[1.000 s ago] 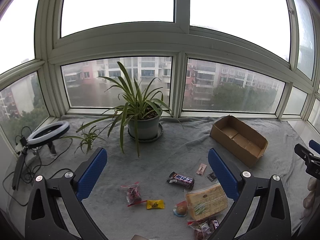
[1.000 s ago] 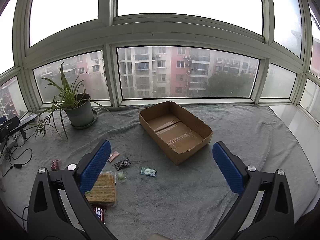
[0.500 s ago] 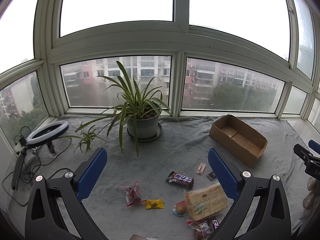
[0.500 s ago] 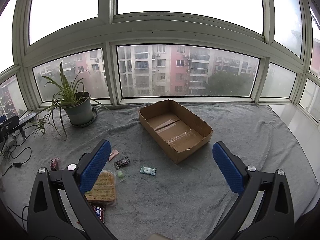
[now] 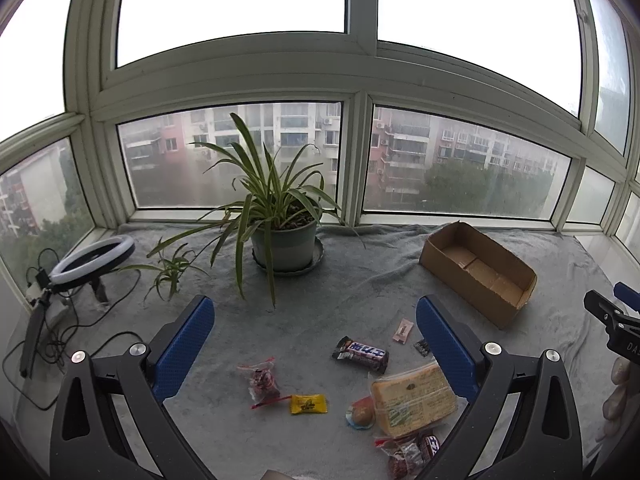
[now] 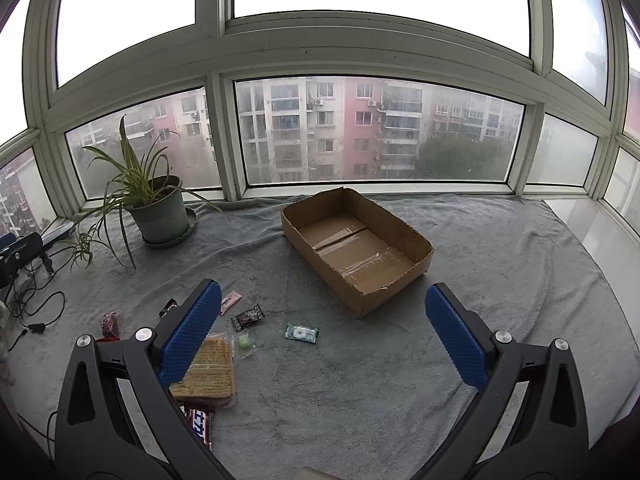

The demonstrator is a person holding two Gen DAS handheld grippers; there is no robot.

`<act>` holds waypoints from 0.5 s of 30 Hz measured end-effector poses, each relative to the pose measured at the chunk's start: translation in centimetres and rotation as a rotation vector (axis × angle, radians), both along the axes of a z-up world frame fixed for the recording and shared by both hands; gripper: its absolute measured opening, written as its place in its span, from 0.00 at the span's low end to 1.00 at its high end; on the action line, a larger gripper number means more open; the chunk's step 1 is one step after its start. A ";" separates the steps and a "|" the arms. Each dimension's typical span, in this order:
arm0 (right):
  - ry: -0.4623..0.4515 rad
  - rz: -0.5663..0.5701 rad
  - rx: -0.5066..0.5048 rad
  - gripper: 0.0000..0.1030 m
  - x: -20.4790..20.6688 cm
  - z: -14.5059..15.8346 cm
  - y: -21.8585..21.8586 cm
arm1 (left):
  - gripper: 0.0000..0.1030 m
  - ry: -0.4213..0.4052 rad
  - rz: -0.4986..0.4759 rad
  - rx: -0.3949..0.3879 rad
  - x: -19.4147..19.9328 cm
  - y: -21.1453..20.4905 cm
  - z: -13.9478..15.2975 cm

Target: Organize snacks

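- Left gripper (image 5: pixel 314 344): blue fingers spread, empty, above scattered wrapped snacks (image 5: pixel 362 355).
- Right gripper (image 6: pixel 322 334): fingers spread, empty, near the open brown cardboard box (image 6: pixel 356 240).

A deep bay sill is covered by a grey fleece blanket (image 6: pixel 480 248). It is enclosed on the far side by a curved, pale green-framed bay window (image 5: pixel 360 80), through which hazy pink and white apartment blocks (image 6: pixel 344 128) are seen. Flat overcast daylight is admitted. A bare white ledge (image 6: pixel 592 220) is exposed at far right.
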State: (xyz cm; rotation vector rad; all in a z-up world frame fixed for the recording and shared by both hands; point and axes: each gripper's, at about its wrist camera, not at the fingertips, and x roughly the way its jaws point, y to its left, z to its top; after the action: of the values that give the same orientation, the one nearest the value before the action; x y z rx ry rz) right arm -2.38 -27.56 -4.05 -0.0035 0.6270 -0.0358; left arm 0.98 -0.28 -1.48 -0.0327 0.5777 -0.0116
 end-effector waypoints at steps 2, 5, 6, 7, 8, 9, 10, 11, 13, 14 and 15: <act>0.010 0.004 0.004 1.00 0.2 -0.3 0.1 | 0.98 0.007 -0.001 0.002 0.2 -0.1 -0.2; 0.029 0.007 0.006 1.00 0.7 -0.9 0.2 | 0.98 0.021 -0.004 0.003 0.5 -0.1 -0.6; 0.036 0.010 0.010 1.00 0.9 -1.1 0.2 | 0.98 0.026 -0.005 0.003 0.5 -0.1 -0.7; 0.042 0.015 0.017 1.00 1.0 -1.4 0.1 | 0.98 0.031 -0.006 0.004 0.6 -0.2 -0.9; 0.048 0.023 0.024 1.00 1.2 -1.6 0.1 | 0.98 0.035 -0.007 0.004 0.7 -0.2 -1.0; 0.053 0.030 0.031 1.00 1.3 -1.9 0.1 | 0.98 0.041 -0.009 0.002 0.8 -0.2 -1.2; 0.057 0.037 0.038 1.00 1.4 -2.2 0.2 | 0.98 0.048 -0.012 0.002 0.9 -0.2 -1.3; 0.063 0.043 0.044 1.00 1.5 -2.5 0.2 | 0.98 0.056 -0.017 0.000 1.0 -0.2 -1.5; 0.081 0.070 0.074 1.00 1.9 -3.2 0.1 | 0.98 0.072 -0.022 -0.008 1.2 -0.1 -2.1; 0.095 0.090 0.096 1.00 2.1 -3.6 0.1 | 0.98 0.079 -0.025 -0.018 1.3 0.0 -2.4; 0.105 0.103 0.114 1.00 2.3 -4.0 0.1 | 0.98 0.089 -0.030 -0.036 1.4 0.2 -2.8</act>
State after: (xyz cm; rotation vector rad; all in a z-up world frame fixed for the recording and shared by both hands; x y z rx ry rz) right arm -0.12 -27.48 -8.02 0.0732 0.7324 0.1000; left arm 2.35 -0.06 -4.24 -0.0595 0.6664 -0.0493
